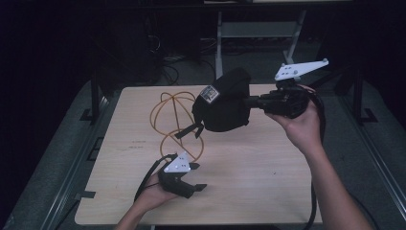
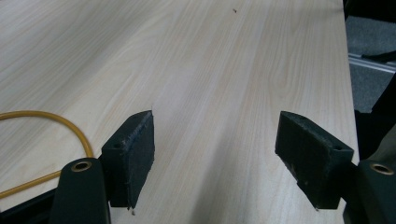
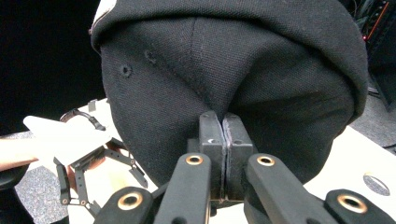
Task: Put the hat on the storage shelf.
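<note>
A black cap point(image 1: 225, 100) with a label on its brim hangs in the air above the back of the wooden table point(image 1: 253, 177). My right gripper point(image 1: 249, 102) is shut on its fabric from the right. In the right gripper view the two pads point(image 3: 212, 135) pinch a fold of the cap point(image 3: 233, 60). My left gripper point(image 1: 197, 176) rests low near the table's front edge, open with nothing between its jaws. The left gripper view has its pads point(image 2: 133, 154) wide apart over bare wood point(image 2: 219, 70).
A loose orange cable point(image 1: 167, 115) lies in loops on the table's left middle, just beyond the left gripper; a stretch of the cable point(image 2: 56, 119) passes by its left pad. A pale metal frame point(image 1: 258, 28) stands behind the table on the dark floor.
</note>
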Demonstrator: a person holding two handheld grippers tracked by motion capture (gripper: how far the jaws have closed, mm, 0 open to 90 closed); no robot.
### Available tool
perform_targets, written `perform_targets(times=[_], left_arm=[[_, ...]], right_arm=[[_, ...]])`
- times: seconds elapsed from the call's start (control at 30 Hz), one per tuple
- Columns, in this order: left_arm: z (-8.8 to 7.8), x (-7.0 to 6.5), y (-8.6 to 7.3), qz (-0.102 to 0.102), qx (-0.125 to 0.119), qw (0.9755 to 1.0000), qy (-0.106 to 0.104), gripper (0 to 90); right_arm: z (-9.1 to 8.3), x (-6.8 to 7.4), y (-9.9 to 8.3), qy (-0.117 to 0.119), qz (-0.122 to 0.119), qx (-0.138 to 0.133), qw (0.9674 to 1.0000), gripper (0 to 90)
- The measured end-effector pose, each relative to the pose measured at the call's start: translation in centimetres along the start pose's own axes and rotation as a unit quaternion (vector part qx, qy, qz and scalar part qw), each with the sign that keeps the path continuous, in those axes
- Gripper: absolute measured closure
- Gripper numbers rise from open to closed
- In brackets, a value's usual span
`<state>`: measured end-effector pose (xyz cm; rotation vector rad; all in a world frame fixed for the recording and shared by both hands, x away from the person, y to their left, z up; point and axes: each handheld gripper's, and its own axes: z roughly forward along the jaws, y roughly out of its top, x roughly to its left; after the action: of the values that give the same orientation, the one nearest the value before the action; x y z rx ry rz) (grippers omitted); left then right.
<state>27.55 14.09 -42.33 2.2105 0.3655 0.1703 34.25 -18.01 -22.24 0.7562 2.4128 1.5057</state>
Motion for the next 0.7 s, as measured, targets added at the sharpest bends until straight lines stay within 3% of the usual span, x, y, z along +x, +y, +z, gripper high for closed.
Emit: perform_targets(times=[0.37, 0.7], left_arm=[[0.0, 0.1, -0.2, -0.007, -0.002, 1.0, -0.001, 27.9], [0.0, 0.2, -0.2, -0.005, -0.005, 1.0, 0.001, 27.8]], right_arm=[[1.4, 0.2, 2.6, 0.002, -0.007, -0.004, 1.0, 89.2], [4.1, 0.7, 5.6, 0.016, -0.019, 0.011, 0.9996, 89.1]])
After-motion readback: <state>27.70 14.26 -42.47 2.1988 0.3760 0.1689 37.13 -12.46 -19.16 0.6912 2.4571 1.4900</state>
